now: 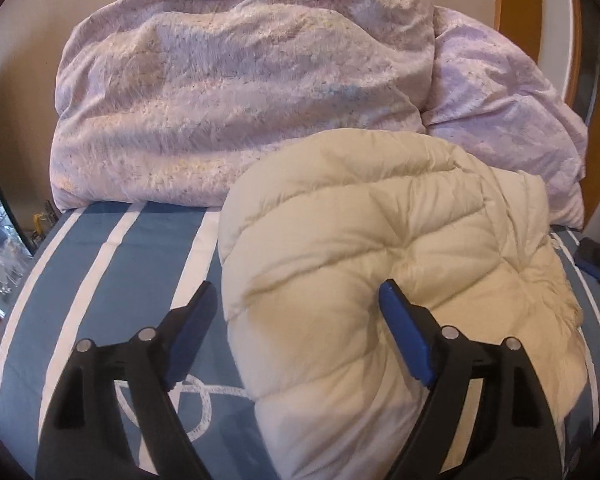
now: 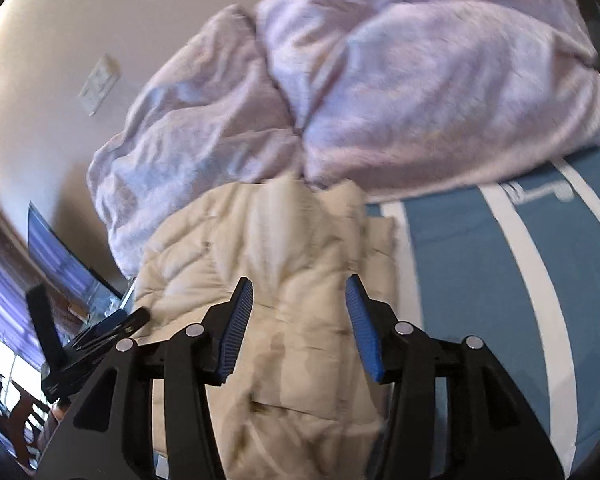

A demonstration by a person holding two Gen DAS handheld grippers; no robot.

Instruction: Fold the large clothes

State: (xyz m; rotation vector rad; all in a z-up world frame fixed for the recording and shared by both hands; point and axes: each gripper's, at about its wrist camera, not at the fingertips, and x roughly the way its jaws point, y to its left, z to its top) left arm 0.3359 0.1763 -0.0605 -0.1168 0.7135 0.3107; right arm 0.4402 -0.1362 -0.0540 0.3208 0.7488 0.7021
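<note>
I see the cream puffer jacket (image 1: 380,280) bundled on the striped bed (image 1: 100,280) against a lilac duvet (image 1: 240,92), nearly folded, my left gripper (image 1: 300,332) and right gripper (image 2: 300,324) apart, holding nothing

- One cream quilted jacket (image 1: 380,280) lies folded on the bed cover.
- One lilac duvet (image 1: 240,92) is heaped just behind the jacket, bunched in two lobes.
- One blue bed cover (image 1: 100,280) lies under the jacket; the left wrist view shows three white stripes beside the jacket, and one white rope-knot print (image 1: 196,404) at its near edge.
- One white wall plate (image 2: 100,84) sits on the wall, well apart from the jacket.
- Two grippers: the left gripper (image 1: 296,320) and the right gripper (image 2: 300,312), each with two blue-padded fingers, above the jacket.
</note>
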